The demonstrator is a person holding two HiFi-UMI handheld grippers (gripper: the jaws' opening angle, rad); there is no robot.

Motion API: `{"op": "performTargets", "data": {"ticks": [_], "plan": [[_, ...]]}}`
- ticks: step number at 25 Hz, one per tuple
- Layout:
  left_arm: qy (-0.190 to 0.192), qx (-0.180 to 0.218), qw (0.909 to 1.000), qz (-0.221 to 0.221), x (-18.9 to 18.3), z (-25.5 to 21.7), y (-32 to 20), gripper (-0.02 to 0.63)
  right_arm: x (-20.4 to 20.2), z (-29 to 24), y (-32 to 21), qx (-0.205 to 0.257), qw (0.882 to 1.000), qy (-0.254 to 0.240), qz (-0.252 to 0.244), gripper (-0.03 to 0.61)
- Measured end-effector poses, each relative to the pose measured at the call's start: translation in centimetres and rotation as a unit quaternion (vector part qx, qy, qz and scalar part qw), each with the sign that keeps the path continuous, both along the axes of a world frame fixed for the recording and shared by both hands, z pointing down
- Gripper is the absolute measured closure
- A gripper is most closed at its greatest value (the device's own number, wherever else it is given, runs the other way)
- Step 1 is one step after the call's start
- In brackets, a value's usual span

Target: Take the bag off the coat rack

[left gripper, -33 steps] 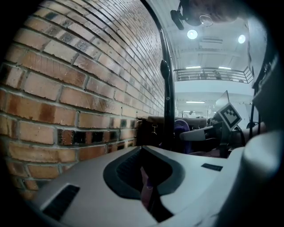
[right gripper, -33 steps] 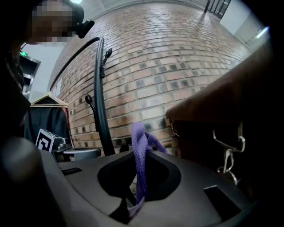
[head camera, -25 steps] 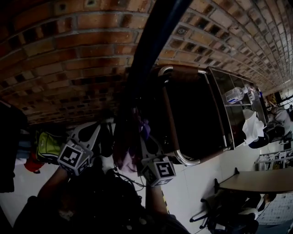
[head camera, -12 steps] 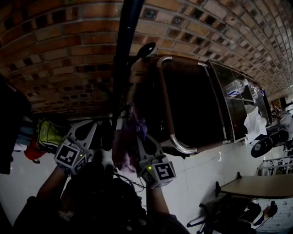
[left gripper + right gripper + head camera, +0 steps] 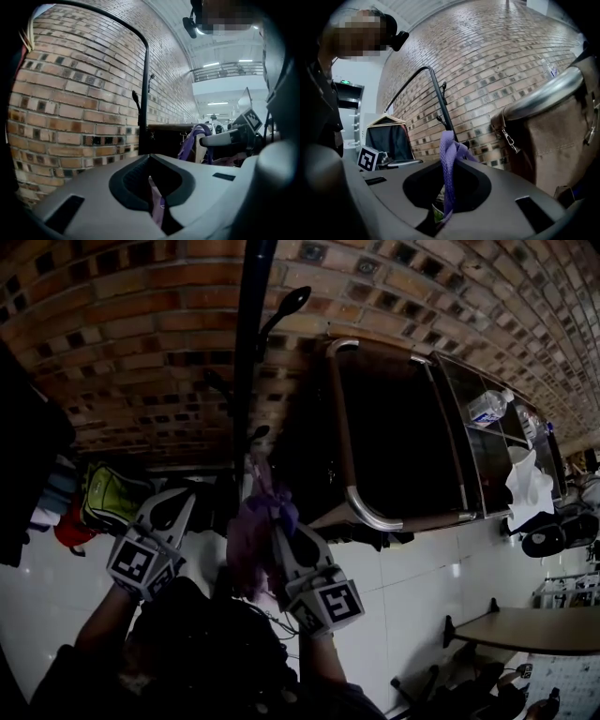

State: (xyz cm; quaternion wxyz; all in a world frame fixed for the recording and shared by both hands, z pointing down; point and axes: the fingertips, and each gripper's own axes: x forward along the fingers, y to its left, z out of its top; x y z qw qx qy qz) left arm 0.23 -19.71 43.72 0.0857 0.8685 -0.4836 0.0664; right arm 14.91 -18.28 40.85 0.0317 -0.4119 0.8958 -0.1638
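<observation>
Bag [image 5: 249,538] seemingly lower on coat rack [image 5: 249,334].

Read no legible words or numbers anywhere. Noted only black-and-white square codes on the left cube [image 5: 131,563] and right cube [image 5: 339,601], plus a small green sign [image 5: 345,82], too tiny to decipher.

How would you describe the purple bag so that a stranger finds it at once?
Find the red brick wall and the black coat rack pole before it. Right beside that pole, the left gripper and the right gripper hold the purple fabric bag between them. Nothing else nearby is purple.
</observation>
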Motion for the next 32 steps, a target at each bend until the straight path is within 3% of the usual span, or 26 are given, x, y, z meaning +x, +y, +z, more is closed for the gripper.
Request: {"op": "performTargets", "data": {"ticks": [8,18,25,32], "plan": [[0.03,0.015,0.9994,0.007,-1.7,-1.5,4.2,0.594,-2.3,-2.2,5.5,0.033,0.999,0.005,-0.008,0.543],[0.043,0.038,0.9984,0.002,-8.7,-3.4,13.3,0.594,-5.5,-5.9,13.5,0.064,0.997,-0.02,0.029,0.543],[0.049,0.057,0.9972,0.002,-12.7,-4.6,20.6,0.593,-11.4,-7.0,21.4,0.074,0.997,-0.014,-0.013,0.543],[0.052,0.065,0.9965,0.005,-17.4,-6.0,28.1,0.594,-15.9,-8.6,28.3,0.088,0.996,-0.018,-0.015,0.543]]}}
